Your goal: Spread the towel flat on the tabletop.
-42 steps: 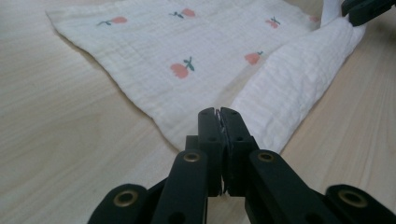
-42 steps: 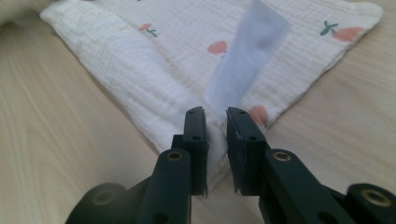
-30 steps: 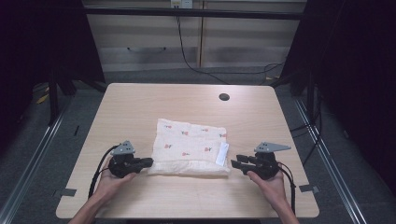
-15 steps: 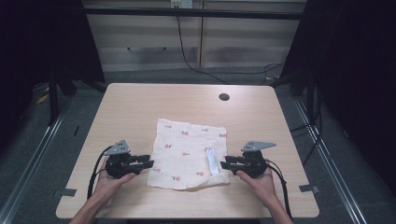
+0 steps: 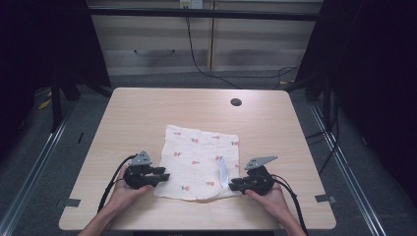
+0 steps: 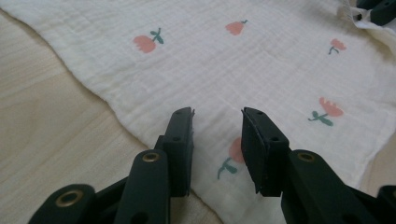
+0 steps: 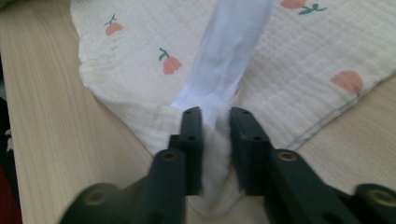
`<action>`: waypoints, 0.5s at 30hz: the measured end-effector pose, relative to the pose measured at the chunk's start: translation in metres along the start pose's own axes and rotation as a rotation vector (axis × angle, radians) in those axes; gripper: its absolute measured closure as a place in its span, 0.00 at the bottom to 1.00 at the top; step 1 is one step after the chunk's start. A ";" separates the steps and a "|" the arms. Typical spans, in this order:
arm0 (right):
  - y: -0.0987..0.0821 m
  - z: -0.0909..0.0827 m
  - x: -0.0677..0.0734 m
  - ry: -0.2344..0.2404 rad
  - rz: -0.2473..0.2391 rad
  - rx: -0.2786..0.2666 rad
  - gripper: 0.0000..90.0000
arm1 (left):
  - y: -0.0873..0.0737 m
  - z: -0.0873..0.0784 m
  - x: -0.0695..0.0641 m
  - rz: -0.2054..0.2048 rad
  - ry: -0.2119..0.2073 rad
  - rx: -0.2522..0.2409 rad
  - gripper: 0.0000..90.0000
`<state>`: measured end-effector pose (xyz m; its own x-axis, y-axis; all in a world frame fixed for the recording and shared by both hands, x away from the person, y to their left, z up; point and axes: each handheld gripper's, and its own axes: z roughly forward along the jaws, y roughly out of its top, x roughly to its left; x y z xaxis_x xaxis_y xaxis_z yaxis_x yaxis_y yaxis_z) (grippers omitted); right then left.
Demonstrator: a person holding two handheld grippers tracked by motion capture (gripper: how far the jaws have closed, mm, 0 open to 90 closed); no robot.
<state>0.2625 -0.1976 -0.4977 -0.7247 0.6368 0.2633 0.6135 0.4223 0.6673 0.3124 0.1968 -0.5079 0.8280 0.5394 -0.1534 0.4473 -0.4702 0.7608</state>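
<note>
A thin, limp muslin cloth (image 5: 199,162) printed with small flowers lies flat on the counter (image 5: 147,113), best taken at its corners, as the right claw (image 7: 215,122) pinches its near corner and the left claw (image 6: 217,120), spread, hovers over the opposite edge.

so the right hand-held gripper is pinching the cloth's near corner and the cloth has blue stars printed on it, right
Not stars: the cloth is printed with small pink flowers on green stems, plain in the left gripper view. The right hand-held gripper does pinch its near corner.

White flower-print cloth (image 5: 196,162) flat mid-table, near-right corner bunched, label showing.
</note>
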 end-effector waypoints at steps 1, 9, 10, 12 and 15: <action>0.000 -0.001 0.001 0.005 -0.005 -0.006 0.95 | 0.000 0.000 -0.001 0.010 0.009 0.002 0.71; -0.010 -0.028 0.007 0.019 -0.012 -0.086 0.95 | 0.000 0.000 -0.005 0.019 0.031 0.003 0.71; -0.012 -0.030 0.009 0.022 -0.016 -0.086 0.94 | 0.000 0.000 -0.005 0.018 0.031 0.003 0.71; -0.016 -0.033 0.014 0.027 -0.025 -0.085 0.91 | 0.000 0.000 -0.005 0.017 0.032 0.004 0.71; -0.022 -0.038 0.019 0.028 -0.026 -0.082 0.88 | -0.001 0.000 -0.005 0.015 0.029 0.001 0.71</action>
<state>0.2234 -0.2192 -0.4815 -0.7489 0.6079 0.2638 0.5678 0.3835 0.7283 0.3083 0.1946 -0.5077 0.8244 0.5522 -0.1241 0.4357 -0.4792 0.7620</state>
